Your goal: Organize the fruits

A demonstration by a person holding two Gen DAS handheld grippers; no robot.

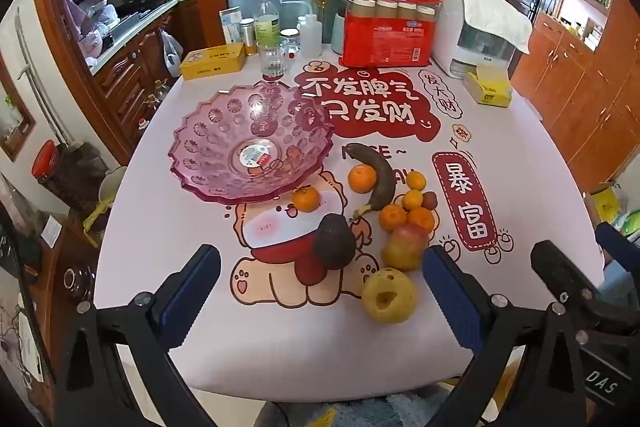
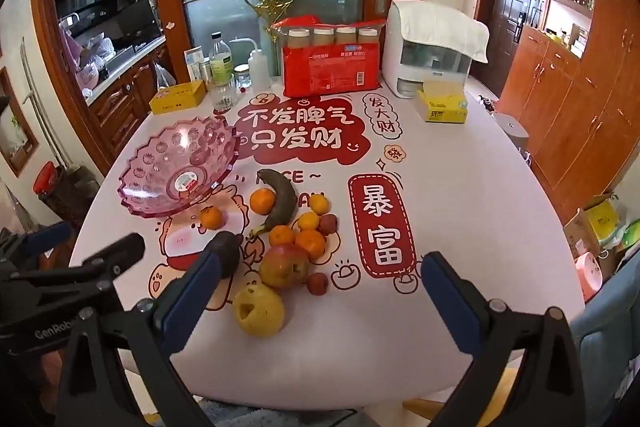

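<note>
An empty pink glass bowl (image 1: 250, 143) (image 2: 180, 173) stands at the table's left. Right of it lies a fruit pile: a dark banana (image 1: 378, 179) (image 2: 282, 199), several tangerines (image 1: 362, 179) (image 2: 262, 201), a dark avocado (image 1: 334, 241) (image 2: 228, 251), a red-yellow apple (image 1: 404, 247) (image 2: 284, 267), a yellow pear (image 1: 388, 295) (image 2: 258, 309) and small red fruits (image 2: 318, 283). My left gripper (image 1: 320, 301) is open and empty near the front edge, before the avocado. My right gripper (image 2: 320, 301) is open and empty, the pear just inside its left finger.
At the table's back stand a yellow tin (image 1: 212, 61), bottles and a glass (image 1: 274, 55), a red pack of jars (image 1: 386, 31), a white appliance (image 1: 476, 31) and a yellow box (image 1: 488, 89). Wooden cabinets (image 2: 568, 99) flank the table.
</note>
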